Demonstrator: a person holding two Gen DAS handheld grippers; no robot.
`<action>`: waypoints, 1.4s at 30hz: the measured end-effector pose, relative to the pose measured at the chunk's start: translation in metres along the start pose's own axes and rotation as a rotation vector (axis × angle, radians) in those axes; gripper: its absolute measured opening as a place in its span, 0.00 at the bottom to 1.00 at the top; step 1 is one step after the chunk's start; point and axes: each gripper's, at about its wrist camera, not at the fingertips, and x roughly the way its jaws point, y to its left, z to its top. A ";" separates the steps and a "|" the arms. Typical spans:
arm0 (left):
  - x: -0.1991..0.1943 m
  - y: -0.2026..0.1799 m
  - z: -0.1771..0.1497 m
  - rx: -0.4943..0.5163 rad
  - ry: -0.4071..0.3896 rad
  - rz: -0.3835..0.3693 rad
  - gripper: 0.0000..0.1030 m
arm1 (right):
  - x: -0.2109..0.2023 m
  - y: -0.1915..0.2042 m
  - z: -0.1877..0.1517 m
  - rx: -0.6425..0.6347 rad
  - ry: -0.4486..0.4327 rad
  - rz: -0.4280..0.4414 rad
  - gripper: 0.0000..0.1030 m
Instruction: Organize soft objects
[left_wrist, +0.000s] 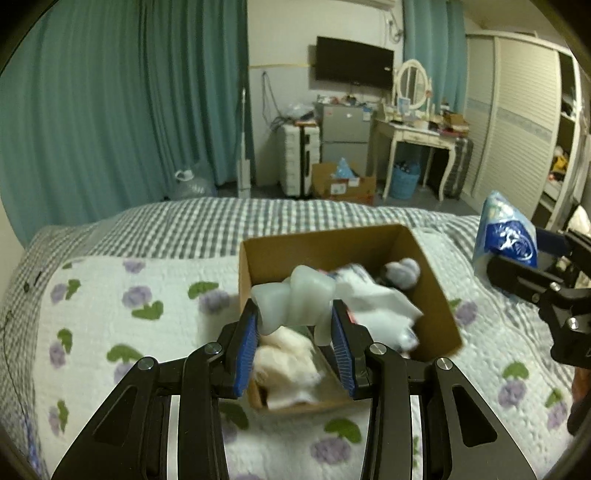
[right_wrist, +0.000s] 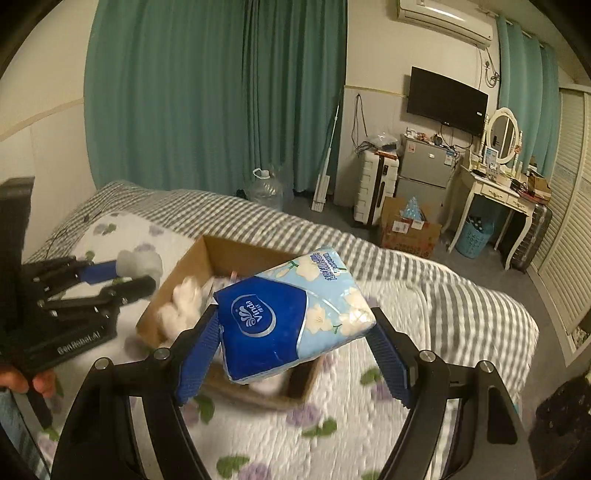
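Observation:
A brown cardboard box (left_wrist: 321, 243) sits on the bed and holds several soft things: white cloths, a cream plush (left_wrist: 284, 350) and a grey fluffy ball (left_wrist: 404, 271). My left gripper (left_wrist: 293, 325) is shut on a pale translucent squishy toy (left_wrist: 295, 299), held over the box's near end. My right gripper (right_wrist: 295, 332) is shut on a blue Vinda tissue pack (right_wrist: 291, 317), held above the box (right_wrist: 221, 251). The tissue pack (left_wrist: 504, 232) and right gripper also show at the right of the left wrist view. The left gripper (right_wrist: 122, 275) shows at the left of the right wrist view.
The bed has a white flowered quilt (left_wrist: 129, 314) over a grey checked cover (left_wrist: 207, 221). Beyond the bed's foot stand teal curtains, a water jug (left_wrist: 192, 184), a white suitcase, a small fridge, a dressing table (left_wrist: 417, 136) and a floor box.

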 end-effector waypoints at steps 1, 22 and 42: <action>0.007 0.001 0.002 -0.002 0.006 -0.001 0.36 | 0.007 -0.001 0.004 -0.002 0.002 0.001 0.75; 0.063 0.003 0.010 0.029 0.028 0.020 0.77 | 0.118 -0.015 0.020 0.094 0.068 0.075 0.88; -0.148 0.002 0.017 0.006 -0.297 0.023 1.00 | -0.117 0.003 0.037 0.058 -0.183 -0.097 1.00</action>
